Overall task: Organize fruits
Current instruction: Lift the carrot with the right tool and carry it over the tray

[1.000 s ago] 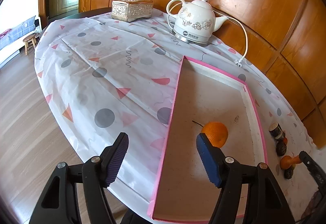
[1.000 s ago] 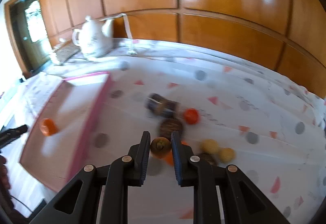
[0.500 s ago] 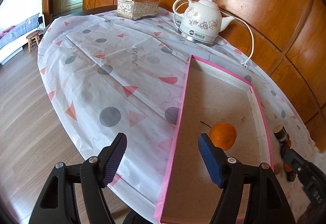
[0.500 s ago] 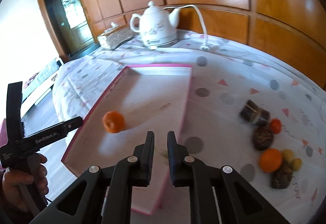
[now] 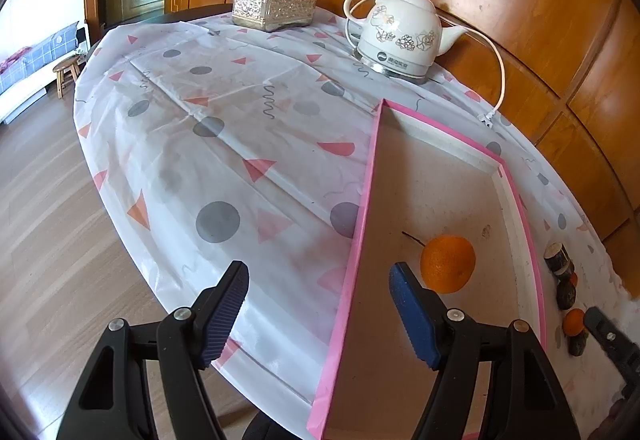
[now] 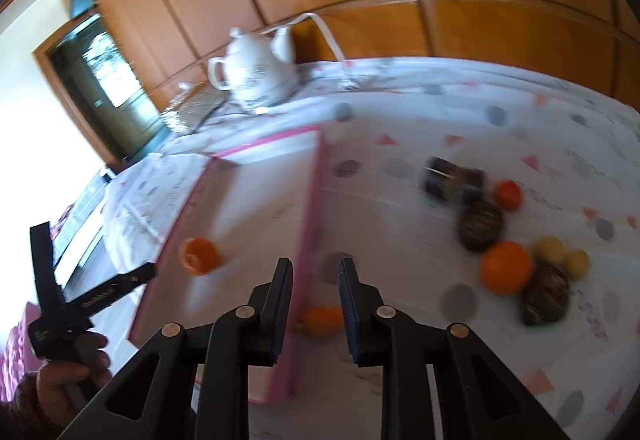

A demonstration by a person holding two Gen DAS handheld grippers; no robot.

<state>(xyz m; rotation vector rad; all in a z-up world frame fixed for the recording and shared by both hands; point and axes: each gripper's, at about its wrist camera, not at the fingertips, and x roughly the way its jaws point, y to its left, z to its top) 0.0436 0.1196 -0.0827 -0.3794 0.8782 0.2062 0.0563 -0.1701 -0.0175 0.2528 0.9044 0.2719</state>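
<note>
The left gripper (image 5: 319, 302) is wide open and holds nothing, with one orange (image 5: 447, 263) in the pink tray (image 5: 362, 224) just past it. The right gripper (image 6: 314, 290) was nearly closed before; now it is partly open and empty above a small orange fruit (image 6: 321, 319) lying right beside the tray's wall.

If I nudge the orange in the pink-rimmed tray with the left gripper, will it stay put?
Probably not. The orange looks round and lies free on the tray's flat floor, so it would likely roll. The raised rim should stop it.
</note>
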